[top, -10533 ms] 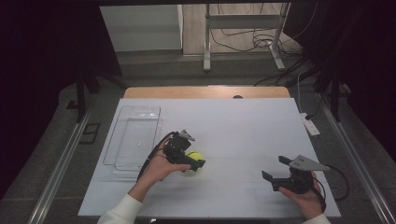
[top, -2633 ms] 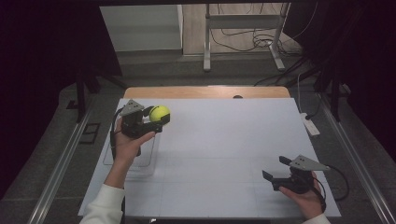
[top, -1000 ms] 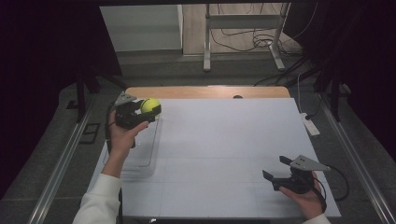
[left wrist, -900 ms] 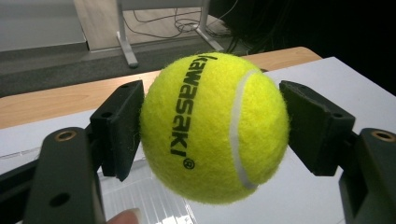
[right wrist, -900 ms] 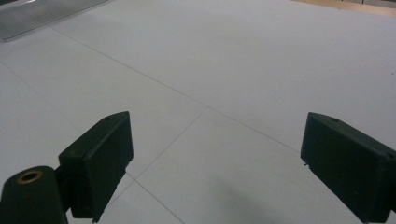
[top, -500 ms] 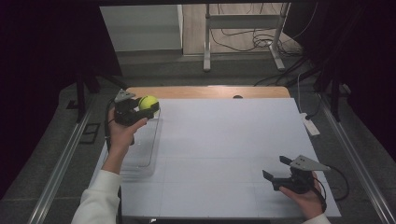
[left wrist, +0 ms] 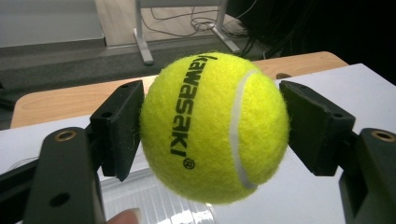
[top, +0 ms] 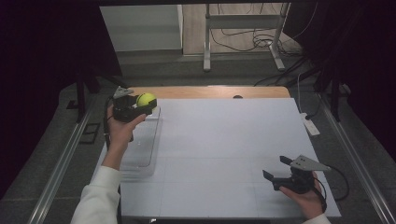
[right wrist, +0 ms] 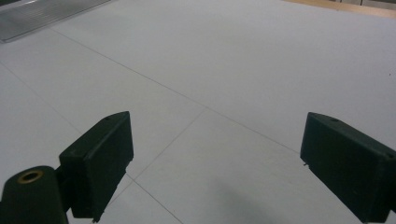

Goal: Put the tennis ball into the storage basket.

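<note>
A yellow tennis ball [top: 146,99] printed "Kawasaki" [left wrist: 212,126] is held in the air, with my left gripper [top: 145,103] shut on it, one black pad on each side. It hangs above the far end of a clear plastic tray [top: 140,149] at the table's left; the tray's ribbed bottom [left wrist: 154,205] lies just under the ball. My right gripper [top: 276,171] rests low near the front right of the white table [top: 224,135], its jaws wide open [right wrist: 215,158] with nothing between them.
A wooden strip [top: 210,91] runs along the table's far edge. A white power strip [top: 310,125] lies off the right edge. Metal stand legs and cables [top: 243,42] stand on the floor beyond. A corner of the tray [right wrist: 42,18] lies far ahead of the right gripper.
My left gripper picked the ball up from mid-table and carried it left and away, now over the tray's far end. The right gripper stayed put.
</note>
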Demonstrator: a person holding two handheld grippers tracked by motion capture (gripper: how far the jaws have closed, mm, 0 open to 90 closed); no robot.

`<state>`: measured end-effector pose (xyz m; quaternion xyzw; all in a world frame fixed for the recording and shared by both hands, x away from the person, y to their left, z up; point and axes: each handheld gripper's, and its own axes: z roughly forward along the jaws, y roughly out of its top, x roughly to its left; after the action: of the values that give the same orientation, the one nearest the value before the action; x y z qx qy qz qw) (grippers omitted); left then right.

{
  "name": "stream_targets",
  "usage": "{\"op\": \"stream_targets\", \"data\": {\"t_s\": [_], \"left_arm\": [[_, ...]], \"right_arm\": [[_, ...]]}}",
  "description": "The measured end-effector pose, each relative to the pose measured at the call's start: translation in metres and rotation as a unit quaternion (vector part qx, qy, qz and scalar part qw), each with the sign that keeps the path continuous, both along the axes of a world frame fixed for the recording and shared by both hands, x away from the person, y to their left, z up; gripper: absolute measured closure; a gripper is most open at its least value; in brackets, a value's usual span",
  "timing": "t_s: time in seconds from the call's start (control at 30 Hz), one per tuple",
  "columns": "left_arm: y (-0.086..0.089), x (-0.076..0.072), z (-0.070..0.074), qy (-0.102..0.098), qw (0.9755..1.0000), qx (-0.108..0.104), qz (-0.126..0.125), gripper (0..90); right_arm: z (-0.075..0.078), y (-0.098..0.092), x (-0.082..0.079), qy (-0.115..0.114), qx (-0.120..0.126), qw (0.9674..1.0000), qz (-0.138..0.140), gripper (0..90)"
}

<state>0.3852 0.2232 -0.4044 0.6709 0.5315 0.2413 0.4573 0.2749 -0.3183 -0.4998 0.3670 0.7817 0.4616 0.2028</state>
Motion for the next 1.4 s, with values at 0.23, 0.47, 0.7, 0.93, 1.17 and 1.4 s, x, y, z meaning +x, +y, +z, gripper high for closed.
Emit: {"op": "stream_targets", "data": {"t_s": [0.23, 0.47, 0.7, 0.93, 1.17, 1.4], "left_arm": [[0.008, 0.005, -0.004, 0.008, 0.9997, 0.016, 0.017, 27.0], [0.014, 0.008, -0.006, 0.012, 0.9994, 0.016, 0.027, 27.0], [0.020, 0.011, -0.004, 0.011, 0.9990, 0.018, 0.038, 27.0], [0.025, 0.015, 0.000, 0.011, 0.9983, 0.021, 0.053, 27.0], [0.030, 0.019, 0.001, 0.012, 0.9976, 0.027, 0.063, 27.0], [0.035, 0.024, 0.002, 0.016, 0.9966, 0.033, 0.073, 27.0]], "right_arm": [[0.000, 0.000, 0.000, 0.000, -0.001, 1.0000, 0.000, 10.1], [0.000, 0.000, 0.000, 0.000, 0.000, 1.0000, 0.000, 10.1], [0.000, 0.000, 0.000, 0.000, 0.000, 1.0000, 0.001, 10.1], [0.000, 0.000, 0.000, 0.001, 0.000, 1.0000, 0.000, 10.1], [0.000, 0.000, 0.000, 0.001, 0.000, 1.0000, 0.000, 10.1], [0.000, 0.000, 0.000, 0.002, 0.001, 1.0000, 0.000, 10.1]]}}
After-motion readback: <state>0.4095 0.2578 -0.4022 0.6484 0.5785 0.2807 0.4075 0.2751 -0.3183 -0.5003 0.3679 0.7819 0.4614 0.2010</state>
